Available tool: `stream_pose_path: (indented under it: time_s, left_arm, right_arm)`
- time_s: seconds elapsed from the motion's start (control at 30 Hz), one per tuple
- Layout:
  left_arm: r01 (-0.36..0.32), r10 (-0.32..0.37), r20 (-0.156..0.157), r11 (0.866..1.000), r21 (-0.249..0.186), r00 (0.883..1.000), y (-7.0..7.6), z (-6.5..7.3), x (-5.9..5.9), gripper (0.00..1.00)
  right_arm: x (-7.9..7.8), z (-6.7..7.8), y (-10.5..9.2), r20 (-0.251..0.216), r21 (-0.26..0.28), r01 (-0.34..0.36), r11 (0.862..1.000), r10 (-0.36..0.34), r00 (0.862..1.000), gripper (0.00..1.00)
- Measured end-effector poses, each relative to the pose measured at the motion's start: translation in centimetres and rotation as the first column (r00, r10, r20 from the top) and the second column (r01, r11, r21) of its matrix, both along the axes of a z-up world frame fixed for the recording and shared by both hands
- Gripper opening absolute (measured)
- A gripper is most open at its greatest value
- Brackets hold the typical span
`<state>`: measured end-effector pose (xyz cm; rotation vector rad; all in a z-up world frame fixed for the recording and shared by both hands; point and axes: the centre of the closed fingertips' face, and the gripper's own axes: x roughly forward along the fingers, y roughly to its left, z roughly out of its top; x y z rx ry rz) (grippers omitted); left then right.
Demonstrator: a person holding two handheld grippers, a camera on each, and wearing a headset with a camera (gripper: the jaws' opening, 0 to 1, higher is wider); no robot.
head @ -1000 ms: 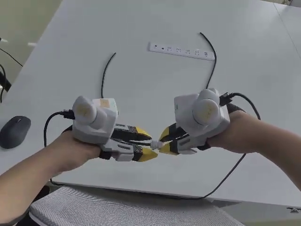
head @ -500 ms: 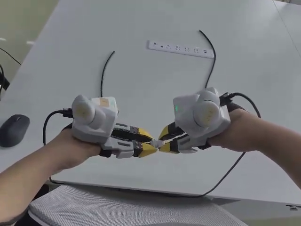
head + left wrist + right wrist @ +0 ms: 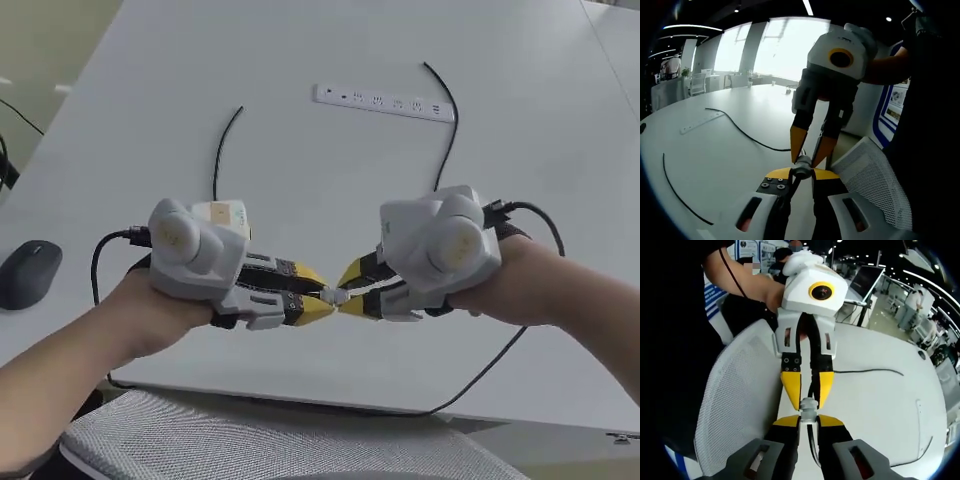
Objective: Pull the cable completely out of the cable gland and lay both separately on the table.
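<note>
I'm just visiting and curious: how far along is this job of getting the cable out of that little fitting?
Nothing looks finished yet. In hand: the left gripper pinches the small grey plastic cable gland, and the right gripper seems to grip the thin black cable beside it, above the white table. The cable runs through the gland. To do: pull it free, lay both down apart.

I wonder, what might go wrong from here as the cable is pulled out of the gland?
1. The cable gland is small and pinched at the very tips of the right gripper. It may slip free when the left gripper tugs the cable.
2. Both are held in the air near the table edge, by the mesh chair, so a dropped part could fall off.
</note>
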<state>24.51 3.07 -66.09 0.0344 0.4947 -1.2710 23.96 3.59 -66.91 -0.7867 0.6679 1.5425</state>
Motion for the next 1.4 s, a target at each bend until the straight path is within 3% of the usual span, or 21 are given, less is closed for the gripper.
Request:
stream_pose_path:
  time_s: [0.03,0.13,0.23,0.3,0.37,0.4,0.43,0.47,0.5,0.53,0.6,0.7,0.77,0.8,0.83,0.9,1.03,1.2,1.4]
  left_arm:
    - [-0.001,0.001,0.001,1.0,0.001,1.0,0.0,0.1,0.1,0.15]
    - [-0.007,0.007,-0.001,1.0,0.0,1.0,0.1,0.2,0.2,0.15]
    - [-0.012,0.012,0.009,1.0,-0.006,1.0,0.2,0.4,0.2,0.15]
    - [-0.018,0.018,0.025,1.0,-0.009,1.0,0.2,0.6,0.4,0.15]
    - [-0.015,0.015,0.032,1.0,-0.01,0.999,0.3,0.7,0.4,0.15]
    - [-0.011,0.012,0.037,1.0,-0.008,0.999,0.3,0.8,0.4,0.15]
    - [-0.006,0.007,0.04,1.0,-0.009,0.999,0.3,0.9,0.4,0.15]
    - [-0.004,0.004,0.044,1.0,-0.009,0.999,0.3,0.9,0.4,0.15]
    - [-0.002,0.003,0.049,1.0,-0.01,0.999,0.3,1.0,0.5,0.15]
    - [-0.001,0.002,0.05,1.0,-0.01,0.999,0.3,1.1,0.5,0.15]
    - [0.003,-0.002,0.057,1.0,-0.011,0.998,0.3,1.4,0.5,0.15]
    - [0.011,-0.01,0.061,1.0,-0.012,0.998,0.2,1.6,0.4,0.15]
    - [0.014,-0.013,0.066,1.0,-0.012,0.998,0.1,1.7,0.4,0.15]
    - [0.013,-0.013,0.067,1.0,-0.011,0.998,0.1,1.8,0.4,0.15]
    - [0.014,-0.013,0.07,1.0,-0.011,0.997,0.0,1.8,0.4,0.15]
    - [0.015,-0.014,0.072,1.0,-0.008,0.997,0.0,1.9,0.4,0.15]
    - [0.023,-0.023,0.079,1.0,0.004,0.997,0.0,1.9,0.2,0.15]
    - [0.026,-0.027,0.09,1.0,0.009,0.996,-0.2,2.2,0.1,0.15]
    - [0.032,-0.034,0.101,0.999,0.016,0.994,-0.5,2.3,0.0,0.15]
  right_arm:
    - [0.1,0.1,0.0,-0.007,0.008,0.012,1.0,-0.012,1.0,0.09]
    - [0.5,0.7,-0.3,-0.094,0.063,0.091,0.994,-0.084,0.992,0.1]
    - [0.7,1.0,-0.7,-0.181,0.094,0.151,0.984,-0.132,0.975,0.12]
    - [0.5,1.6,-0.6,-0.292,0.129,0.209,0.969,-0.164,0.942,0.13]
    - [0.9,1.9,-0.6,-0.345,0.169,0.25,0.953,-0.181,0.921,0.14]
    - [1.0,2.0,-0.6,-0.391,0.174,0.28,0.944,-0.195,0.9,0.15]
    - [1.1,1.9,-0.7,-0.404,0.165,0.296,0.941,-0.209,0.89,0.15]
    - [1.5,1.9,-0.9,-0.399,0.177,0.293,0.94,-0.204,0.894,0.15]
    - [1.5,2.0,-0.8,-0.415,0.183,0.299,0.936,-0.202,0.887,0.15]
    - [1.4,2.2,-0.6,-0.458,0.187,0.321,0.929,-0.207,0.865,0.15]
    - [1.3,2.6,-0.5,-0.492,0.201,0.329,0.923,-0.195,0.848,0.15]
    - [1.4,3.0,-0.2,-0.569,0.215,0.367,0.905,-0.19,0.8,0.13]
    - [1.7,2.8,-0.3,-0.57,0.213,0.366,0.906,-0.189,0.8,0.12]
    - [1.4,2.8,-0.2,-0.585,0.211,0.36,0.909,-0.178,0.791,0.12]
    - [1.0,2.9,-0.1,-0.612,0.205,0.355,0.912,-0.163,0.774,0.13]
    - [0.8,2.7,-0.1,-0.618,0.204,0.346,0.916,-0.153,0.771,0.13]
    - [0.3,2.6,0.0,-0.66,0.193,0.342,0.92,-0.135,0.739,0.13]
    - [0.2,2.7,0.1,-0.706,0.196,0.354,0.914,-0.119,0.698,0.09]
    - [0.1,2.9,0.1,-0.733,0.195,0.367,0.91,-0.113,0.671,0.09]
